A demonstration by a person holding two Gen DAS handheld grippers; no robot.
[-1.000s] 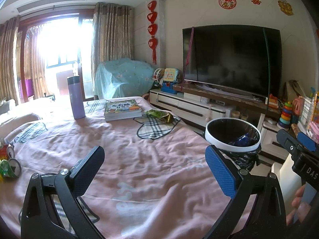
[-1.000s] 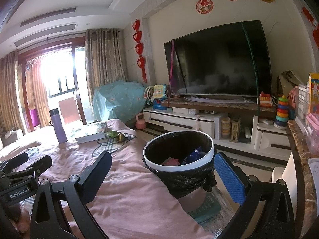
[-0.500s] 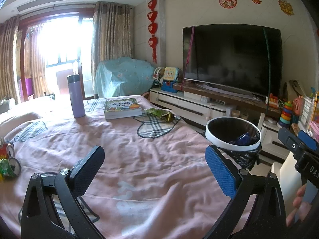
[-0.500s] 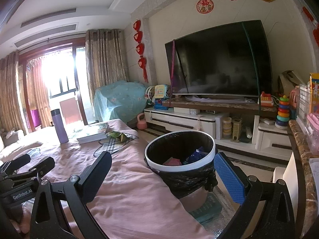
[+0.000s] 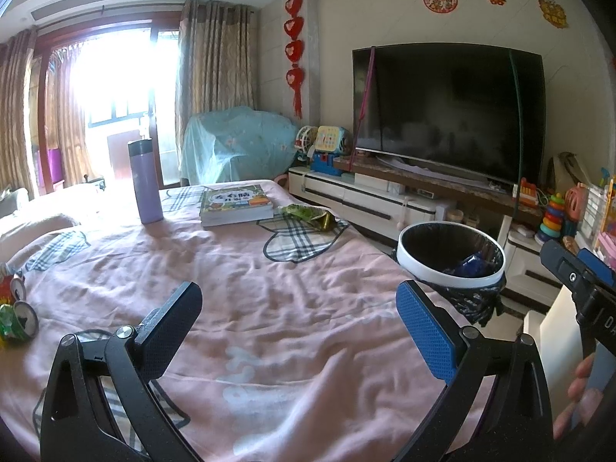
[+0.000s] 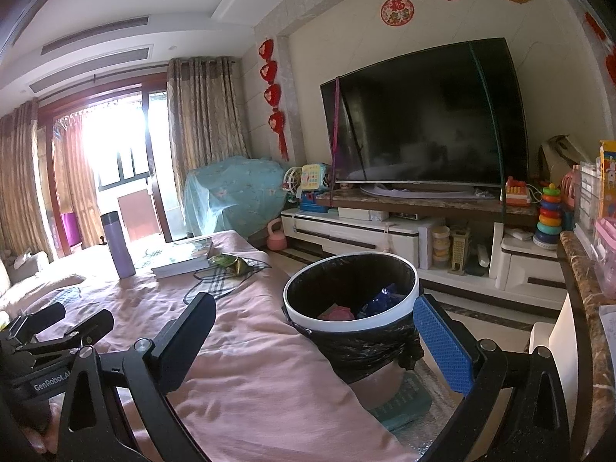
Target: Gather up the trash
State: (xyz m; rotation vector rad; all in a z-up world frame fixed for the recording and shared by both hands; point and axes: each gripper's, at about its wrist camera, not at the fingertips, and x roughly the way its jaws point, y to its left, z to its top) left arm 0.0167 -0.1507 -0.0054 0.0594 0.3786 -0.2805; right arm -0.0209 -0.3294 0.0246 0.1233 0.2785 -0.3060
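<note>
A round bin [image 5: 450,258] with a white rim and black liner stands beside the pink bed; it also shows in the right wrist view [image 6: 350,300] with blue and pink trash inside. A green and gold wrapper [image 5: 310,216] lies on the bed by the books, also seen in the right wrist view [image 6: 231,262]. Crushed cans [image 5: 15,310] lie at the bed's left edge. My left gripper [image 5: 296,323] is open and empty over the bed. My right gripper [image 6: 312,340] is open and empty, near the bin.
A purple flask [image 5: 144,183] and a stack of books [image 5: 235,204] stand on the pink bed [image 5: 269,308]. A TV [image 5: 450,111] on a low cabinet [image 5: 362,200] lines the far wall. Toys [image 5: 554,211] crowd the right side.
Both grippers have barely shifted; the views edge slightly forward. Both stay open and empty.
</note>
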